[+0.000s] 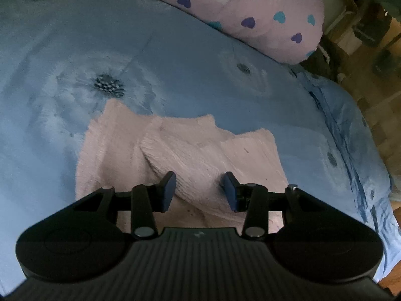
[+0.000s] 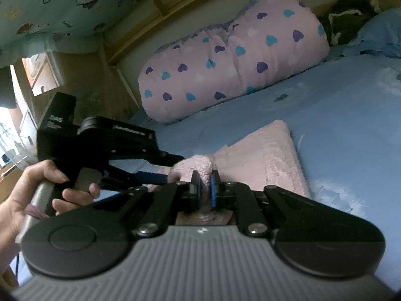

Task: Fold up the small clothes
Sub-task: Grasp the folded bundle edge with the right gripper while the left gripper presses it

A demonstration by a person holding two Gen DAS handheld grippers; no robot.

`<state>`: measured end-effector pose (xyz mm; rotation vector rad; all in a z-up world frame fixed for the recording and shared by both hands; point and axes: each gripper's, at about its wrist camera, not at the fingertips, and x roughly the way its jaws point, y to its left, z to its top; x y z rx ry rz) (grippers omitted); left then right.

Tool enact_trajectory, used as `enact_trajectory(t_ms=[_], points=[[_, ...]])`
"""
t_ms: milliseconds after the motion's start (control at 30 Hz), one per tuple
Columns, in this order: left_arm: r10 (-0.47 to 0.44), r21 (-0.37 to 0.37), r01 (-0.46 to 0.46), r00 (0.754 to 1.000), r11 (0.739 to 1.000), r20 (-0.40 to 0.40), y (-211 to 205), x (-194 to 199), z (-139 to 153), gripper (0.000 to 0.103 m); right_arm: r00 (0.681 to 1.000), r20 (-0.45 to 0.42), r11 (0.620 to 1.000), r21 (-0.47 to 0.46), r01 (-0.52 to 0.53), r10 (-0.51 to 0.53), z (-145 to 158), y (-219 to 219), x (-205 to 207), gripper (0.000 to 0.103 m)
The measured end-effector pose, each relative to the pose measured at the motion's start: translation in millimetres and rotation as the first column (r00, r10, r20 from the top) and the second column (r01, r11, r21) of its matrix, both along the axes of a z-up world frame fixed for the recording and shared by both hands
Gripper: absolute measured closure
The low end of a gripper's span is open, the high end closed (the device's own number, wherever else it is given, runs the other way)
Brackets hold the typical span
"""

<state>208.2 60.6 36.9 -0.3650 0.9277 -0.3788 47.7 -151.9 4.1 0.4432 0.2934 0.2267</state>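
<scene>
Garment: a pale pink ribbed knit [image 1: 190,150] lies on the bed [image 1: 175,57], partly folded and rumpled; in the left wrist view its long axis runs away from the fingers toward the pillow, with a thick fold running diagonally across it from upper left to lower right.
Garment edges: the far edge is uneven, with a flap rising at the far left and a squarer corner at the far right.
Left gripper [image 1: 199,190]: fingers stand wide apart, just over the near part of the knit; the diagonal fold passes between the blue pads [image 1: 168,192]; nothing is gripped.
Right gripper [image 2: 206,188]: fingers are nearly closed and pinch a bunched roll of the pink knit, which bulges up just beyond the pads [image 2: 213,191].
Rest of the knit, right wrist view: a flat folded slab [image 2: 265,155] lies beyond and to the right of the right fingers.
Hand [image 2: 32,195]: holds the left gripper's handle, left of the right fingers.
Pillow [image 2: 233,57]: pink with heart print, well beyond both grippers.
Bed cover: blue with a dandelion print.
</scene>
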Motion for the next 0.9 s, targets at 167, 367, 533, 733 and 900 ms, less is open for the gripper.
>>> enact_trajectory(t_ms=[167, 367, 533, 733, 900], points=[[0.016, -0.006, -0.016, 0.999, 1.0, -0.05, -4, -3, 3, 0.05, 1.0, 0.005, 1.0, 0.015, 0.009, -0.009, -2, -5, 2, 0.092], [0.079, -0.047, -0.083, 0.993, 0.995, -0.093, 2, -6, -8, 0.029, 1.0, 0.012, 0.999, 0.032, 0.018, -0.018, -4, -10, 1, 0.092], [0.144, -0.108, -0.154, 0.985, 0.982, -0.091, -2, 12, -18, 0.03, 1.0, 0.012, 0.999, 0.039, 0.005, -0.006, -5, -11, -1, 0.092], [0.098, -0.03, -0.098, 0.995, 0.995, 0.026, -15, 13, 3, 0.082, 0.999, 0.024, 0.999, 0.026, -0.042, 0.042, -3, -6, -6, 0.092], [0.043, 0.011, -0.044, 0.994, 0.999, 0.099, -2, 16, 27, 0.085, 0.986, 0.04, 0.982, 0.086, -0.166, 0.163, 8, 10, -8, 0.093]])
